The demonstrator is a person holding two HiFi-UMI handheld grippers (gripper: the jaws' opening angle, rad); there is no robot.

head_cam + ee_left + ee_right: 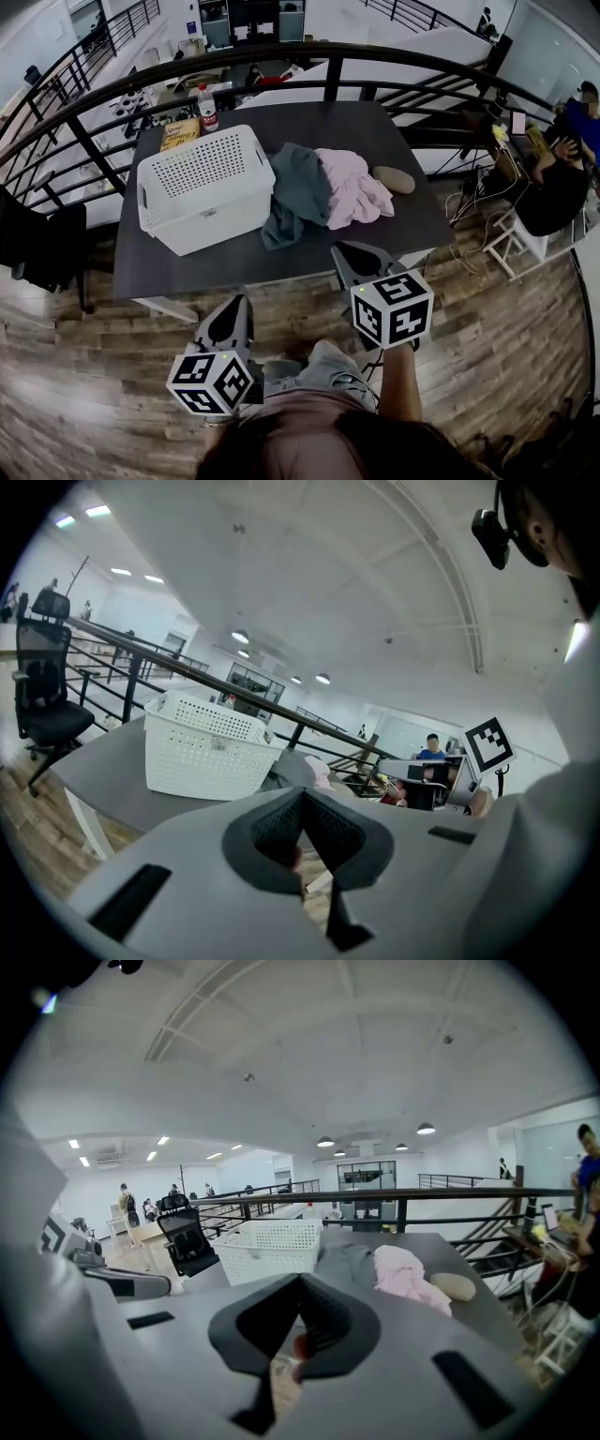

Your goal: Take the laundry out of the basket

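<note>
Left tool point(231, 324) and right tool point(362, 263) are both clamped shut on nothing. Clothes point(300, 187) sit beside the basket point(212, 226) on the desk point(187, 268), so I'd peek inside before quitting.

White basket point(211, 223) on dark table point(234, 265), teal garment point(298, 192) and pink garment point(356, 187) just beside it.
</note>
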